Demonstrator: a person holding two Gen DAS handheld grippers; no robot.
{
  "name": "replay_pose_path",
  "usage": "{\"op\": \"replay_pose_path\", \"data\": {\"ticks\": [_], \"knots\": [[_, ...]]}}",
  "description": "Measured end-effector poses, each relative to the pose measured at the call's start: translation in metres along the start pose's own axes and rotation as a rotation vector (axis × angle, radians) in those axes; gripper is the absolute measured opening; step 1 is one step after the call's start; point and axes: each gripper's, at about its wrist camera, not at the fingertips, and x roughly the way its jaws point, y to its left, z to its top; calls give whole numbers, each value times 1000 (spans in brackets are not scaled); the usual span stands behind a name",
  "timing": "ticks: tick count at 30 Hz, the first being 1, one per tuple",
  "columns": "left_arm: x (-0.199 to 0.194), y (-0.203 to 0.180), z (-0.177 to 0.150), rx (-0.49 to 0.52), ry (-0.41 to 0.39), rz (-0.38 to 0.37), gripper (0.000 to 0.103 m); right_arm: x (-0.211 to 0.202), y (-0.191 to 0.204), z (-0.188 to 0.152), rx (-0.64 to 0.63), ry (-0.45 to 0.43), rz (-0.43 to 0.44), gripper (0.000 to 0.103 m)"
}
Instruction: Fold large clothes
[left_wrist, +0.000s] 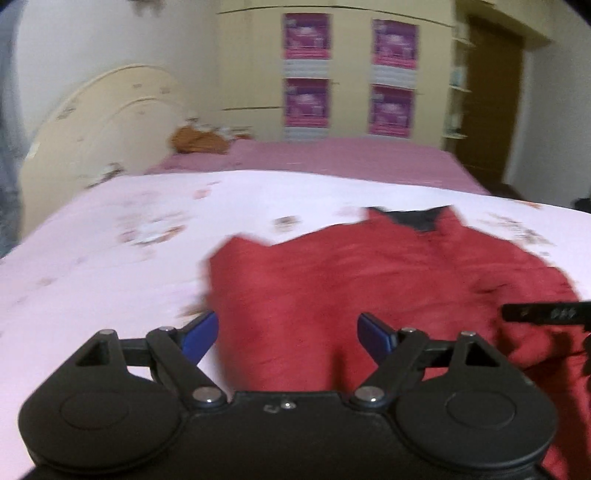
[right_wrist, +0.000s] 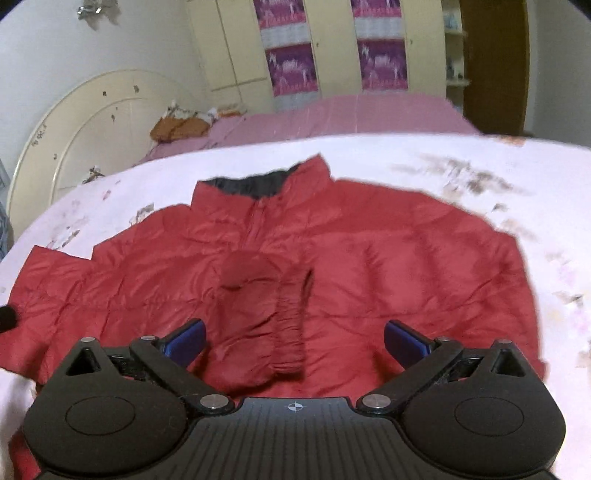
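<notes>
**Red jacket lies flat on the bed, both grippers open**

A big red jacket (right_wrist: 332, 251) lies spread out on a pale pink sheet (right_wrist: 424, 162) that covers the bed. Its front faces up. The dark collar (right_wrist: 255, 184) is at the far end, away from the cameras. One sleeve (right_wrist: 266, 317) is folded in over the middle of the jacket, with its gathered cuff near the bottom edge.

The right gripper (right_wrist: 294, 341) hangs over the lower part of the jacket. Its two blue fingers (right_wrist: 186, 341) stand wide apart. The folded sleeve lies below the gap between them, but the fingers do not pinch it. It holds nothing.

The left gripper (left_wrist: 287, 336) is over the left side of the jacket (left_wrist: 369, 280), near its edge. Its jaws are wide apart too, and nothing is held in them. This view is blurry.

Behind the sheet there is a darker pink cover (right_wrist: 351, 114), a round cream headboard (right_wrist: 92, 122) and a cupboard (right_wrist: 332, 44) with purple pictures.
</notes>
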Motion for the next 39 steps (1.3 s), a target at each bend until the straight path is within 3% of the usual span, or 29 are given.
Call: {"op": "replay_pose_path", "data": {"ticks": [1, 2, 5, 6, 13, 16, 18, 21, 23, 24, 25, 29, 35, 39], "knots": [[-1, 10, -5, -6, 10, 28, 84, 5, 2, 0, -1, 17, 9, 55], [-1, 16, -9, -5, 20, 49, 84, 10, 3, 0, 0, 40, 26, 41], [3, 27, -26, 17, 61, 78, 84, 12, 10, -1, -38, 33, 26, 33], [6, 26, -30, 33, 72, 76, 84, 8, 10, 1, -39, 20, 37, 21], [39, -21, -37, 160, 86, 11, 84, -25, -22, 21, 36, -115, -78, 21], [54, -33, -35, 205, 71, 40, 83, -29, -48, 19, 85, -95, -134, 21], [69, -35, -33, 216, 76, 76, 75, -27, -59, 13, 108, -63, -140, 21], [80, -31, -36, 207, 87, 98, 52, -27, -66, 6, 120, -46, -149, 21], [81, -26, -39, 205, 93, 95, 17, -29, -69, 4, 137, -44, -137, 21], [79, -24, -40, 195, 89, 108, 14, -30, -69, 4, 143, -46, -133, 21], [77, -21, -41, 180, 78, 120, 2, -29, -67, 4, 137, -49, -142, 21], [81, -4, -52, 117, 96, 149, 0, -12, -66, -9, 109, 17, -186, 21], [67, 4, -43, 44, 101, 91, 0, -12, -75, -16, 87, 29, -240, 21], [45, 16, -23, -45, 43, 78, 1, -22, -77, -11, 77, 9, -248, 22]]}}
